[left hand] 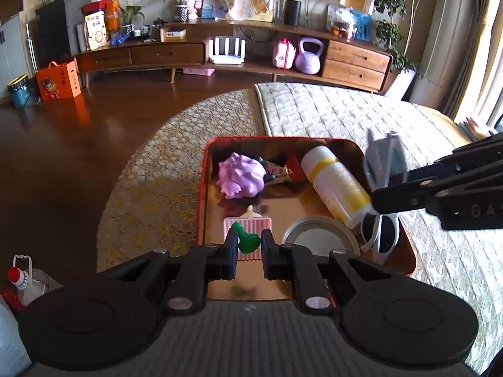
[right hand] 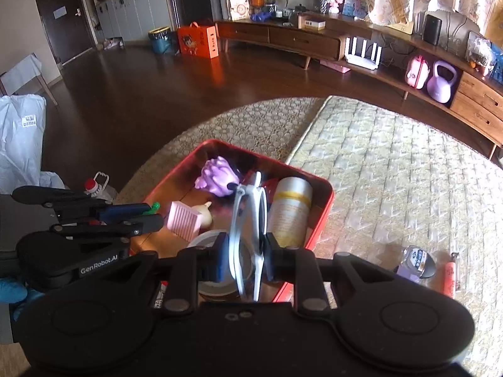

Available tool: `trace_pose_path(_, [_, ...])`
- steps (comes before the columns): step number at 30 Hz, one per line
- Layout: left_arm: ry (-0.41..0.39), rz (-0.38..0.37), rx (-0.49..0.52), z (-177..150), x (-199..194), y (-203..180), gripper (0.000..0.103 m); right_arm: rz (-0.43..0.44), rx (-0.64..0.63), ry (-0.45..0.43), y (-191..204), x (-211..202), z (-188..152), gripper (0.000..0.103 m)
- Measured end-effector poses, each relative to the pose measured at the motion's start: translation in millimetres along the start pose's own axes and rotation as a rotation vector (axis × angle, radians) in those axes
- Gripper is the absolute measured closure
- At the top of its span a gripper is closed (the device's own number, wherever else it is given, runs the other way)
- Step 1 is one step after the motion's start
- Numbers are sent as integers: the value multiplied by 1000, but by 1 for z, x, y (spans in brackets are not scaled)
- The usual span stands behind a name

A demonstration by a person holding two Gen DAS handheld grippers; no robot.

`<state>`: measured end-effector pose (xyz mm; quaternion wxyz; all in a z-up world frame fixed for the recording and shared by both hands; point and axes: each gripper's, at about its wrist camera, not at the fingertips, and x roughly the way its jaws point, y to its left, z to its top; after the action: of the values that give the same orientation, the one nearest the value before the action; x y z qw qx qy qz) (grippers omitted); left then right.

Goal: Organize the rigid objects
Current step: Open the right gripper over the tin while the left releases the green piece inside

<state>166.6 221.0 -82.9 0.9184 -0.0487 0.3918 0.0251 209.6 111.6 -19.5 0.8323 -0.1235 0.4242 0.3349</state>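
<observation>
A red tin box (left hand: 201, 194) (right hand: 323, 207) sits on the round table. It holds a purple spiky toy (left hand: 240, 176) (right hand: 217, 174), a white and yellow bottle (left hand: 336, 182) (right hand: 289, 213), a pink ribbed block (left hand: 248, 223) (right hand: 184, 221) and a round tape roll (left hand: 317, 235). My left gripper (left hand: 248, 242) (right hand: 154, 215) is shut on a small green piece (left hand: 246, 238) over the box's near edge. My right gripper (right hand: 243, 256) (left hand: 377, 194) is shut on white-framed sunglasses (right hand: 248, 229) (left hand: 380, 188) over the box's right side.
A quilted mat (left hand: 345, 116) (right hand: 393, 163) covers the table's right half, over a lace cloth (left hand: 157, 172). A small clear bottle (right hand: 416, 262) and an orange lighter-like stick (right hand: 450, 275) lie on the mat. A white jug (left hand: 20, 278) stands on the floor at left.
</observation>
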Motion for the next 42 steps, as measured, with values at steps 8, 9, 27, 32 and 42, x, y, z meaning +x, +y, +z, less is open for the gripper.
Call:
trace_pose_path(8, [37, -6, 17, -1, 18, -6, 88, 0, 11, 37, 2, 23, 0, 80])
trace_pose_path(9, [41, -7, 20, -2, 19, -6, 88, -2, 10, 38, 2, 25, 0, 80])
trace_pose_path(27, [130, 9, -13, 4, 41, -4, 88, -21, 21, 54, 3, 44, -3, 79])
trace_pose_path(32, [146, 20, -24, 5, 40, -5, 88, -9, 43, 41, 0, 31, -7, 79])
trace_pose_path(42, [156, 36, -45, 2, 29, -8, 88, 33, 60, 31, 1, 15, -13, 75])
